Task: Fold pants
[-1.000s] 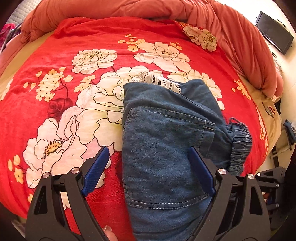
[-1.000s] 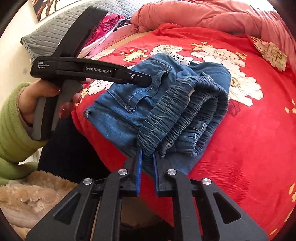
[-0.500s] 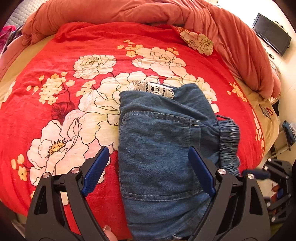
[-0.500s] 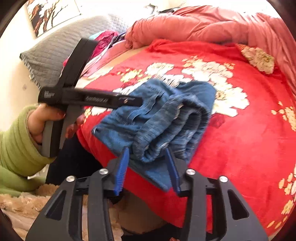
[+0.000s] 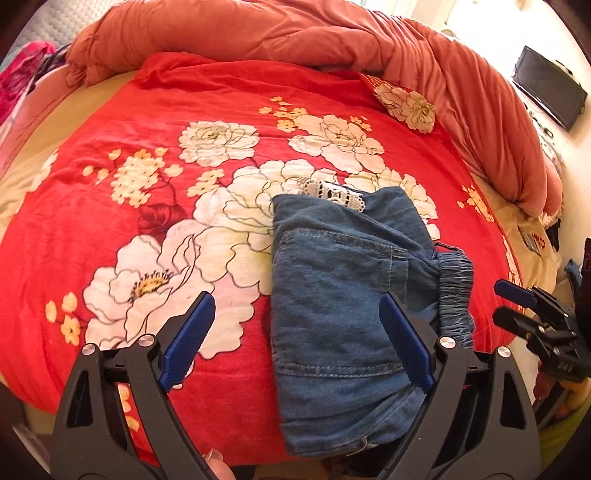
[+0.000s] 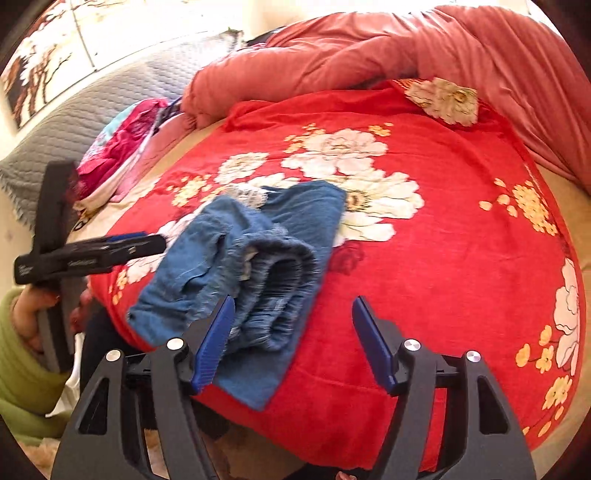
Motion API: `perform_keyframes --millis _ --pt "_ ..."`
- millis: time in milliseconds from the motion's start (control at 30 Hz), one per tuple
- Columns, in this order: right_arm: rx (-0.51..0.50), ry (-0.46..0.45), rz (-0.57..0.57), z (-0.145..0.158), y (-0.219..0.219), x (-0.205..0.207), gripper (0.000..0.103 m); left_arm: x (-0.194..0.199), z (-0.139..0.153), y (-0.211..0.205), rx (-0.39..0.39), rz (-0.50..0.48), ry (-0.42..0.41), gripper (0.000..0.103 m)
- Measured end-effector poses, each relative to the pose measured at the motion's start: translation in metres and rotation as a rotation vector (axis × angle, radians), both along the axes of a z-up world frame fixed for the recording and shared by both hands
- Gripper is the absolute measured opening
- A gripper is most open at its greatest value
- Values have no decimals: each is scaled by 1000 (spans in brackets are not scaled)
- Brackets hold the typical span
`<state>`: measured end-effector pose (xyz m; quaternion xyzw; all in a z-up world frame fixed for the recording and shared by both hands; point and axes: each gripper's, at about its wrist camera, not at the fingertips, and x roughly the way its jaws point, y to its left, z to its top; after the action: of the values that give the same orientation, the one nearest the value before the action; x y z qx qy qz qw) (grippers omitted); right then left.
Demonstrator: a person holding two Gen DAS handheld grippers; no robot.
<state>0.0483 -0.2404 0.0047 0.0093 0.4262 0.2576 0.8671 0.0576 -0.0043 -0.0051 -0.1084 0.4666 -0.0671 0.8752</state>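
The blue denim pants [image 5: 343, 295] lie folded in a thick bundle near the front edge of the red flowered bedspread [image 5: 166, 110]. My left gripper [image 5: 295, 321] hovers over their near part, jaws wide and still opening a little, its pads off the cloth. In the right wrist view the pants [image 6: 258, 258] show their gathered elastic waistband towards me. My right gripper [image 6: 291, 317] is just in front of that waistband, its jaws opening; the left pad stands beside the fold and nothing is pinched. The other tool shows in each view: right gripper [image 5: 511, 304], left gripper [image 6: 155, 240].
A rumpled salmon quilt [image 5: 332, 33] is piled along the far side of the bed. Pink clothes [image 6: 118, 147] and a grey quilted pillow [image 6: 74, 122] lie at the far left. A hand in a green sleeve [image 6: 18, 354] holds the left tool. A dark screen [image 5: 546, 88] sits at the right.
My right gripper was shut on the waistband; it has opened, let go and drawn back. The pants now rest on the bed. The left gripper has pulled back a little.
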Motion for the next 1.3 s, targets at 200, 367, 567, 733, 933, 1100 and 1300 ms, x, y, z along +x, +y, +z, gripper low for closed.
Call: perform_keyframes --millis 200,367,567,733,933,1100,1300 --pt "-12 35 -14 -9 -2 12 65 -3 -12 2 -19 5 30 84" --pt "7 91 5 -24 3 25 65 0 -22 -2 -27 -4 50 84" --pt "68 139 40 -35 2 40 64 6 -33 -6 -31 -7 62 84" --pt "86 166 73 -41 5 46 61 10 -39 -7 -34 -5 67 85" --pt "129 213 111 -52 13 61 57 13 -39 -10 -32 -12 65 85" --pt "154 220 117 -57 17 67 57 15 -40 -12 -36 -11 64 85" --pt "182 189 129 -58 24 63 36 18 -42 -17 -69 -38 73 58"
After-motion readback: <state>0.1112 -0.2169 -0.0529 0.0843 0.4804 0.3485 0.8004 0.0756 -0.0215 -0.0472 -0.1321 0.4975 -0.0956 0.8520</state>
